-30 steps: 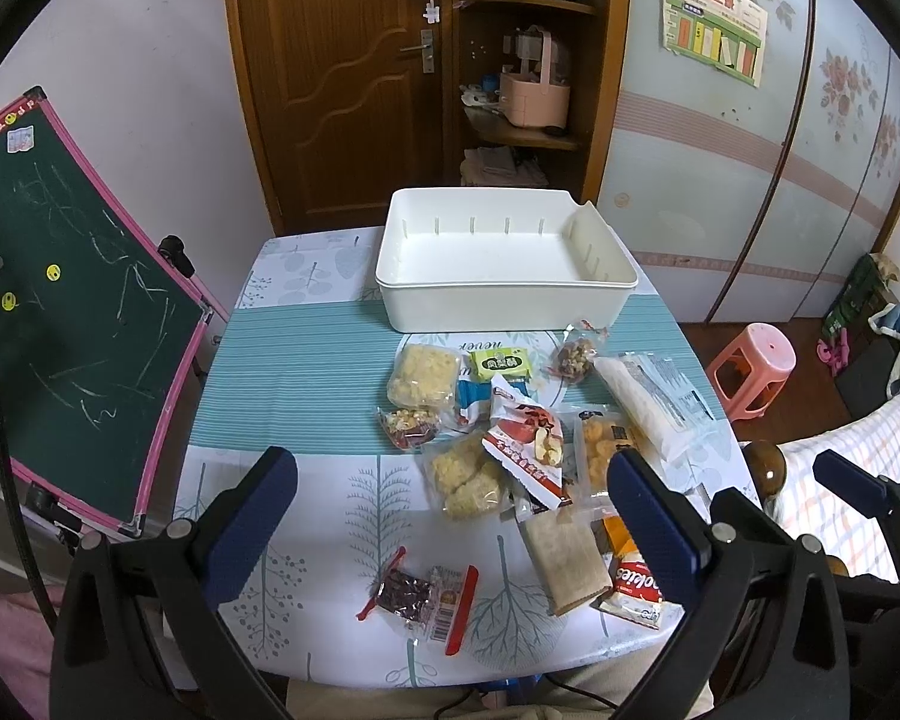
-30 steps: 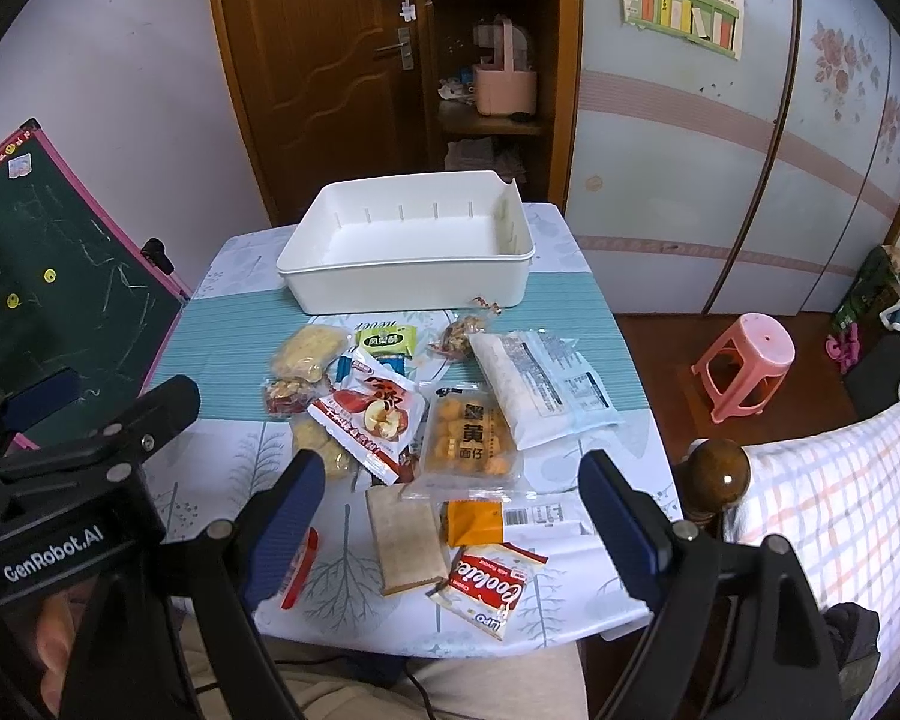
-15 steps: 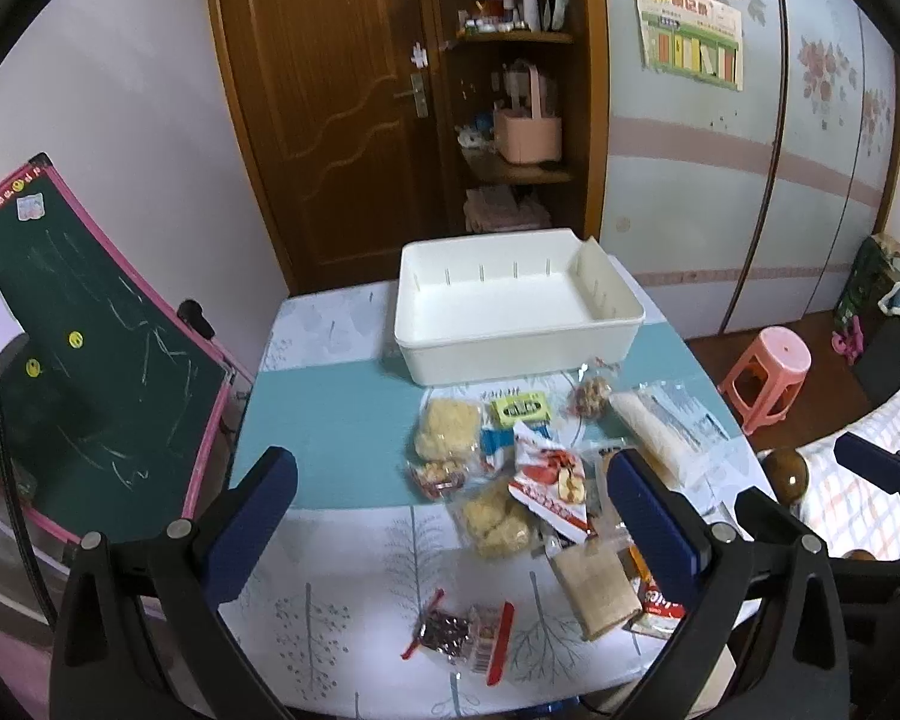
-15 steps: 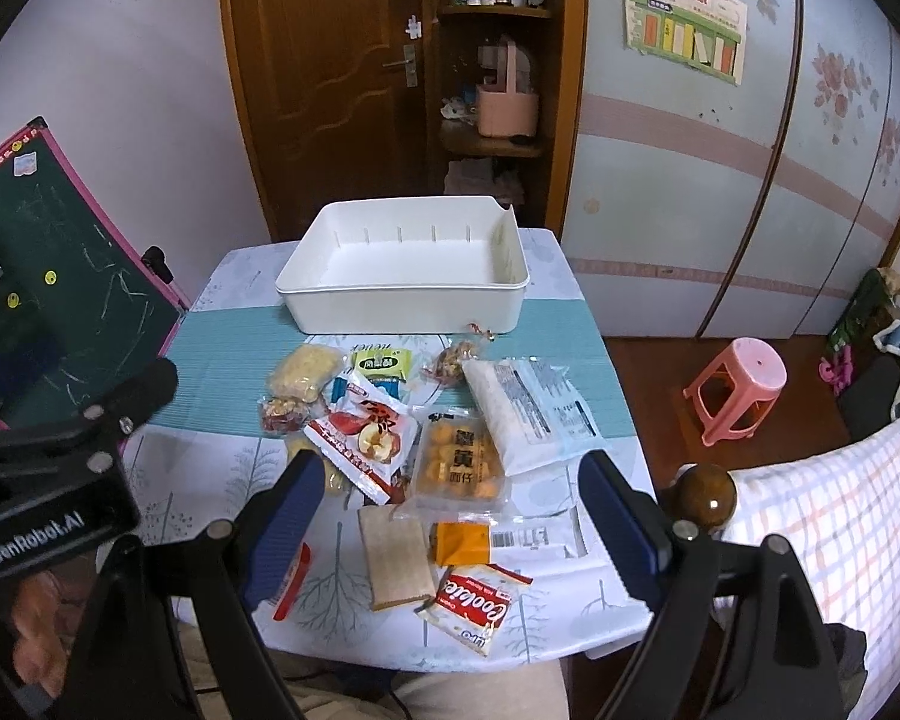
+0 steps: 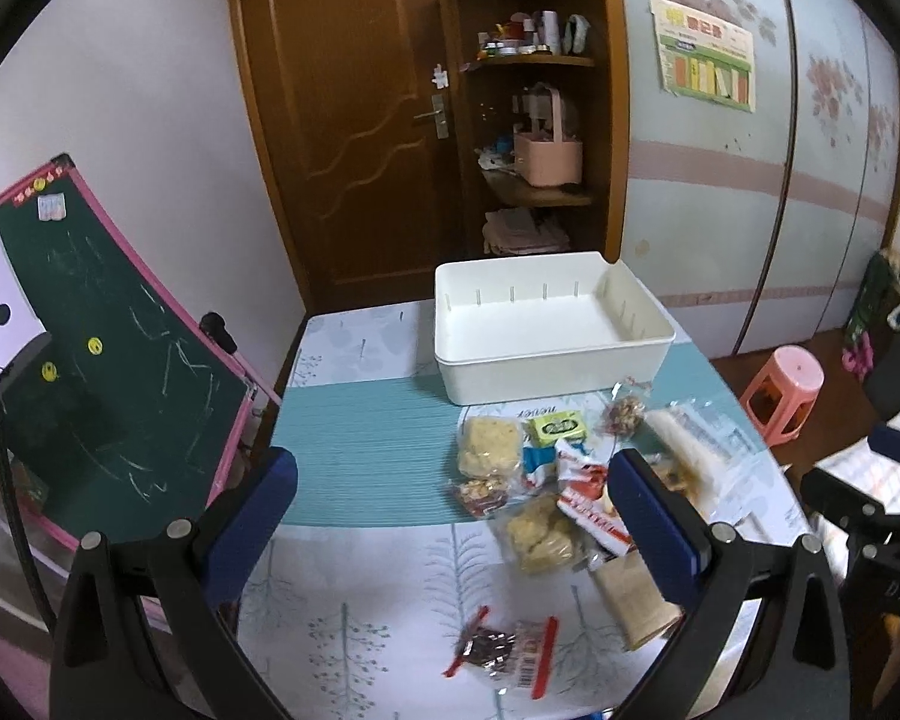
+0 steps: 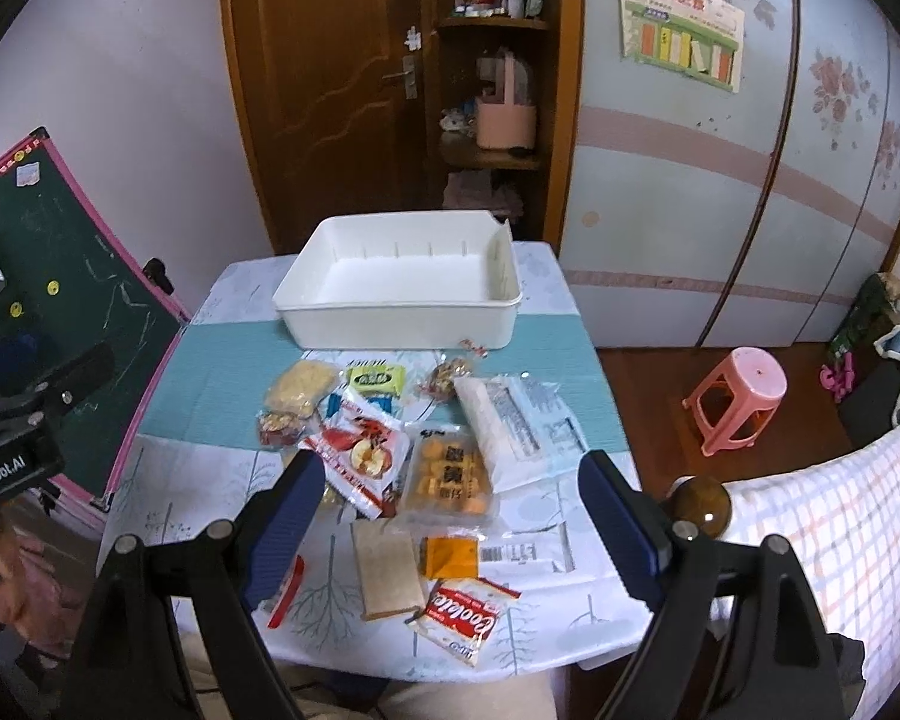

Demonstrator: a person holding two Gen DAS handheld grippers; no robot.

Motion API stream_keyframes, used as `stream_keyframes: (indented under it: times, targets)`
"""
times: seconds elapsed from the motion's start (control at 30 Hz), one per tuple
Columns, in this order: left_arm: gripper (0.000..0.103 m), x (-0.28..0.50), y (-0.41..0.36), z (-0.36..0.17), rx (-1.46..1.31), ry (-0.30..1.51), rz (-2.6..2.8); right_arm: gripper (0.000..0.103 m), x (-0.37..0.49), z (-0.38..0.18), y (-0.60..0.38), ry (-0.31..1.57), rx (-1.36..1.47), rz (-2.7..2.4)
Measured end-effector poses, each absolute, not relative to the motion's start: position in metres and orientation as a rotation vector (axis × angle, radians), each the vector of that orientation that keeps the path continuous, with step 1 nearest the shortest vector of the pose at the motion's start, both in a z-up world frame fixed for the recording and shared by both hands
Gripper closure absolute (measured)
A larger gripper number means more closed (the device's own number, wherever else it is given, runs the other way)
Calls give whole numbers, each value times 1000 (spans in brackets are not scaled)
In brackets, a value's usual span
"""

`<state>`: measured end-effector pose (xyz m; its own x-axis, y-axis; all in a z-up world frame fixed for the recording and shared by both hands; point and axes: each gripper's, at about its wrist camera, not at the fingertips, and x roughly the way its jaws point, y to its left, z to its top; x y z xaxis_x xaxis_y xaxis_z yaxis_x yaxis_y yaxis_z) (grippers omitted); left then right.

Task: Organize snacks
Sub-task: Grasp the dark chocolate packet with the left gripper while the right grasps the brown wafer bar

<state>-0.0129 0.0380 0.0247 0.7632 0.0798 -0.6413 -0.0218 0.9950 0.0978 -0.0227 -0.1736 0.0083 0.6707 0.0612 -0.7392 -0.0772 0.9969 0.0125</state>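
An empty white bin [image 5: 551,354] [image 6: 399,324] stands at the far end of the table. Several snack packets lie in front of it: a green packet [image 6: 378,378], a red apple-print packet [image 6: 363,453], a tray of yellow biscuits [image 6: 450,477], a long white packet [image 6: 498,426], a brown bar [image 6: 387,570] and a red Coolete packet [image 6: 465,621]. Near the front edge lies a red-trimmed packet [image 5: 507,654]. My left gripper [image 5: 453,522] hangs open above the table's near left. My right gripper [image 6: 450,516] is open over the front snacks, holding nothing.
A green chalkboard [image 5: 90,372] with a pink frame leans at the table's left. A pink stool [image 6: 741,399] stands on the floor to the right, next to a checked cloth [image 6: 834,516]. A wooden door and shelves are behind the table [image 5: 360,432].
The left gripper has drawn back and up, tilting to see more of the room; the bin and snacks look smaller and lower. The right gripper has hardly moved.
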Motion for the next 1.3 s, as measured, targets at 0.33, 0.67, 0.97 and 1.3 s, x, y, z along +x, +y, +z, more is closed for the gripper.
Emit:
stream_keyframes:
  times: [0.33, 0.67, 0.97, 1.3]
  targets:
    - [0, -20, 40, -35, 137, 851, -67, 18, -31, -29, -155, 859, -92, 174]
    - [0, -18, 42, -137, 118, 1029, -157, 28, -36, -100, -146, 970, -135, 243]
    - [0, -9, 59, -200, -69, 1206, -186, 38, -19, -159, -135, 1119, -57, 328]
    - [0, 1, 78, -227, -151, 1294, -153, 38, 4, -189, -123, 1186, -76, 341]
